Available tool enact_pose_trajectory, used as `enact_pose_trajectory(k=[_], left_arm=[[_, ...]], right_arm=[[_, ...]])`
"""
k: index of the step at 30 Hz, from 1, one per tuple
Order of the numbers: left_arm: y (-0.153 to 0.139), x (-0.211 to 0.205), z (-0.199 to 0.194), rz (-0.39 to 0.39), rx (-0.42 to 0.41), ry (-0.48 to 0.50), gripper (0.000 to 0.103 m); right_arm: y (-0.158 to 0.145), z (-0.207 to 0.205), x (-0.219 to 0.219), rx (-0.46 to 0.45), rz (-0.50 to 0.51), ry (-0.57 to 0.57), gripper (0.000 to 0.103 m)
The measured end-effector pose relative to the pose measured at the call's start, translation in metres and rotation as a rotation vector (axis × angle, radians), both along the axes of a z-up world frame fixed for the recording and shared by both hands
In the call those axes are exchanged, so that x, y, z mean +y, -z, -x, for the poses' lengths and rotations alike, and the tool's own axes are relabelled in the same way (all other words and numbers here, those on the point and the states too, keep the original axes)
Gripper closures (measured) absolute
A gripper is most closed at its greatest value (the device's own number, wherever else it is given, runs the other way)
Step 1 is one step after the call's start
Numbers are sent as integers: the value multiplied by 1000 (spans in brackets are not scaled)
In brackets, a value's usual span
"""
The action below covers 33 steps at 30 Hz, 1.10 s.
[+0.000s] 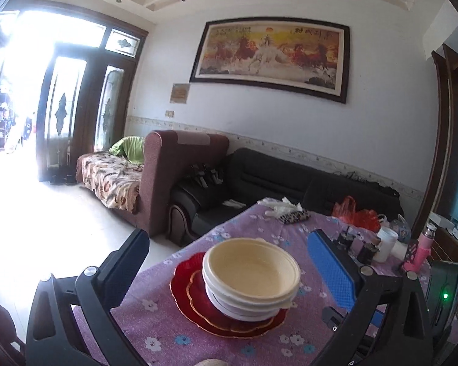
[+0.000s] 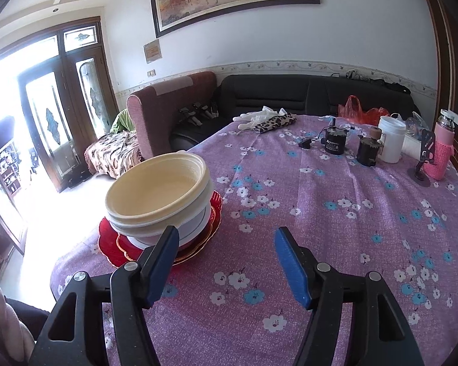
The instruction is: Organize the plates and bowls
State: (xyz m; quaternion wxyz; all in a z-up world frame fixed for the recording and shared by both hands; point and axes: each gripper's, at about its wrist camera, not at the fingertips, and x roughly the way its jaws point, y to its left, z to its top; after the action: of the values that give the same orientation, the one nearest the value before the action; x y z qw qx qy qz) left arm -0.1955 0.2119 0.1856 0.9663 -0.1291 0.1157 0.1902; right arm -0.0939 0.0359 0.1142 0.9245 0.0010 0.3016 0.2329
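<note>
bowls (image 2: 155, 195) nested on stacked plates (image 2: 113, 247) near the table (image 2: 290, 213) left edge, jar (image 2: 390, 141), flask (image 2: 442, 146) and bag (image 2: 360, 111) at its far right, sofa (image 2: 290, 91) behind

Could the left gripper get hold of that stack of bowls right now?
Probably yes. The left gripper is open, its fingers straddle the stacked bowls on the red plates, and nothing stands between them.

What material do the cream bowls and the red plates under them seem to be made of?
Bowls: probably thin plastic or disposable pulp. The sign is a matte cream surface, ribbed stepped rims, and tight nesting in a stack.
Plates: likely glossy plastic, possibly glass. The sign is a translucent red sheen, a scalloped edge and a gold rim line on the smaller upper one. Which of the two cannot be told from the look alone.
</note>
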Motion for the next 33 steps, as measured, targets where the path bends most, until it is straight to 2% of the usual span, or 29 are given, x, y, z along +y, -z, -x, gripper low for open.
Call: enact_pose_trajectory(k=[10,13,16,24,33], left_arm=[[29,-2,-32,70,183,25,0],[40,3,-41,113,230,57,0],[48,5,-49,121,273,60,0],[58,2,-56,83,307,64,0],[82,13,-70,145,394,103,0]], right_arm=[[13,10,-6,23,-9,-1,31],[17,12,-2,17,14,-6,30],[20,13,4,15,36,-14,30],[26,14,19,13,70,-26,28],[33,10,31,31,105,-17,27]])
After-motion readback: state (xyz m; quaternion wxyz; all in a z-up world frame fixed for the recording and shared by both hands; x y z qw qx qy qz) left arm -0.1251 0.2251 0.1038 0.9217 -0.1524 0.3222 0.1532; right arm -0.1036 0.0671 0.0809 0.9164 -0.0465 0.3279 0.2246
